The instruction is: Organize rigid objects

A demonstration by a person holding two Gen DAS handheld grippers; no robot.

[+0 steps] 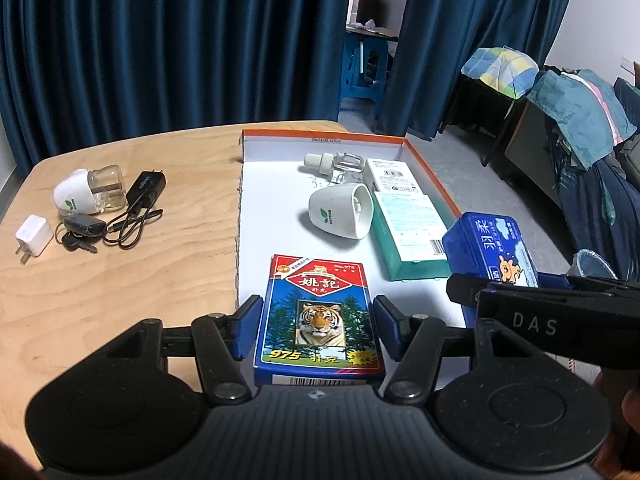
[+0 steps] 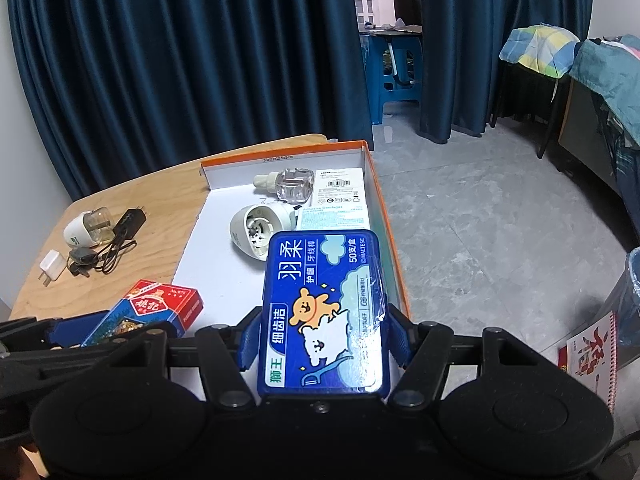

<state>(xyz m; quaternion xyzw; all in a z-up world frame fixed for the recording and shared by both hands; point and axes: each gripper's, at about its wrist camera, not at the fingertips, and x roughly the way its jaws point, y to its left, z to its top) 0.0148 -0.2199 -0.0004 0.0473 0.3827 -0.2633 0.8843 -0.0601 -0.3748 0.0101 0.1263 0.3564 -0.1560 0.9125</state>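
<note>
The left tool (image 1: 316, 330) is clamped on a playing-card box (image 1: 318, 320), its blue pads pressing the two long sides so the tiger face looks up. The right tool (image 2: 323, 340) is likewise closed on a blue floss-pick case (image 2: 324, 316), gripped across its narrow width with the label up. Both are held flat, probably so each can be set down squarely beside the packs already stowed.

The landmark is the orange-rimmed tray (image 1: 432, 168). The card box hangs over its near end; the floss-pick case hovers by its near right corner. Inside, along the right wall, lie a teal carton (image 1: 410, 236) and a white carton (image 1: 394, 174); a white plug-in cap (image 1: 340, 212) and a clear bottle (image 1: 340, 164) lie toward its middle and far end. Left of the tray, on the bare tabletop (image 1: 120, 280), a second repellent unit (image 1: 88, 192), a black adapter with cord (image 1: 140, 204), keys (image 1: 80, 230) and a white charger (image 1: 34, 236) wait, seemingly unsorted.
</note>
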